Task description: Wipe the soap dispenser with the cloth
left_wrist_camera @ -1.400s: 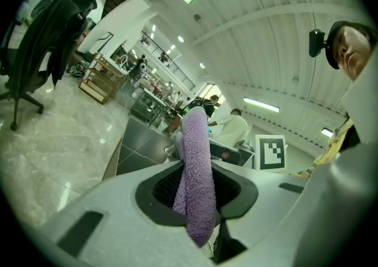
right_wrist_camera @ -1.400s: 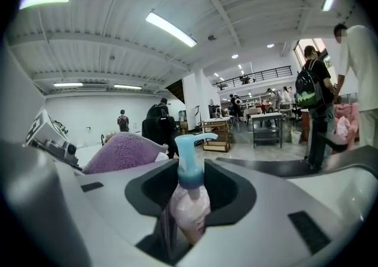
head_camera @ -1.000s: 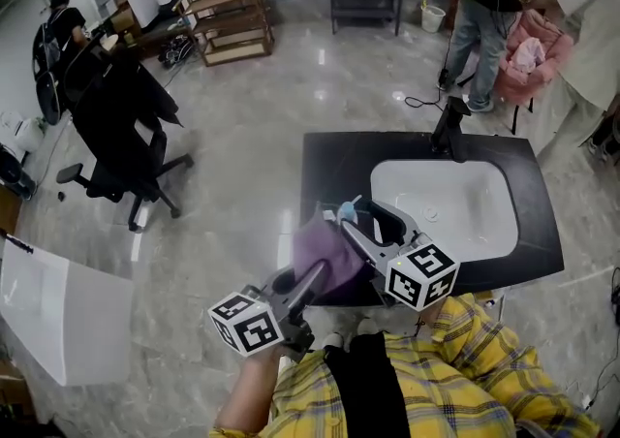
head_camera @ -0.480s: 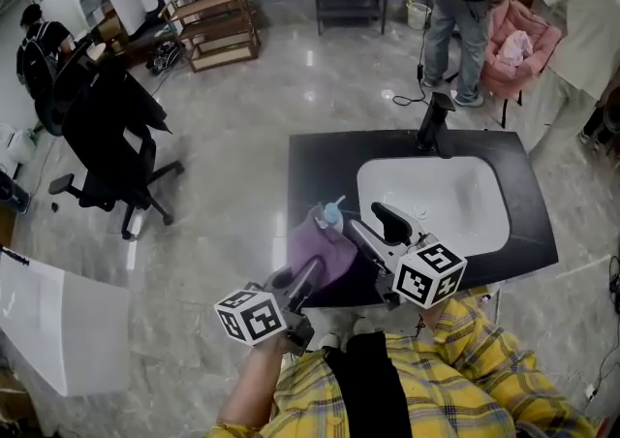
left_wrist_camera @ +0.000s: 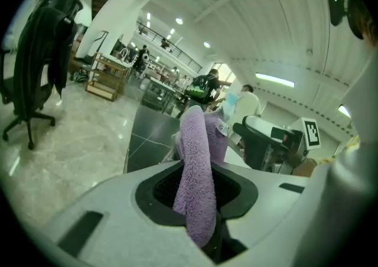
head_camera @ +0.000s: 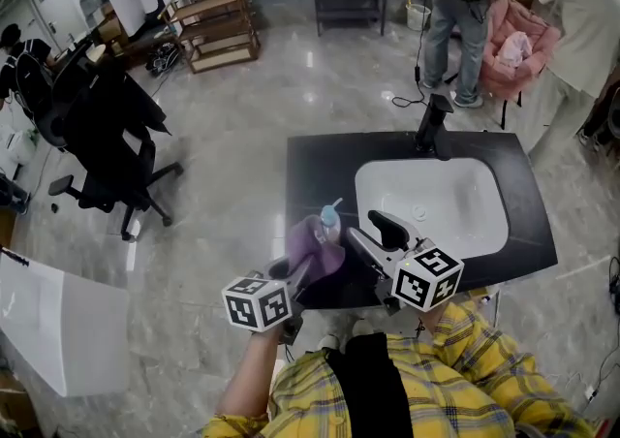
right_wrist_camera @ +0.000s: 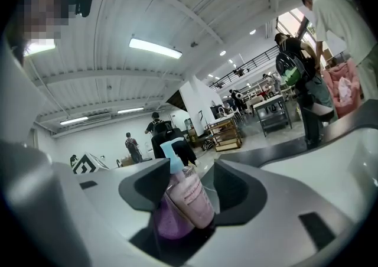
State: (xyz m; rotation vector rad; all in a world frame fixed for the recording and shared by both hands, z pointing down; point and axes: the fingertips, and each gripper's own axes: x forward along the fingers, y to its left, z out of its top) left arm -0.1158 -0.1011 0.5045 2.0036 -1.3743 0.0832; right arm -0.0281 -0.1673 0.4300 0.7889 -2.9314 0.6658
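The left gripper is held out from a bare forearm and angles up and to the right over the near left corner of the counter, its jaws clamped on a purple cloth that stands up between them. The right gripper points up and to the left, just beside the left one, its jaws set wide around a tilted soap dispenser. The two grippers' tips converge.
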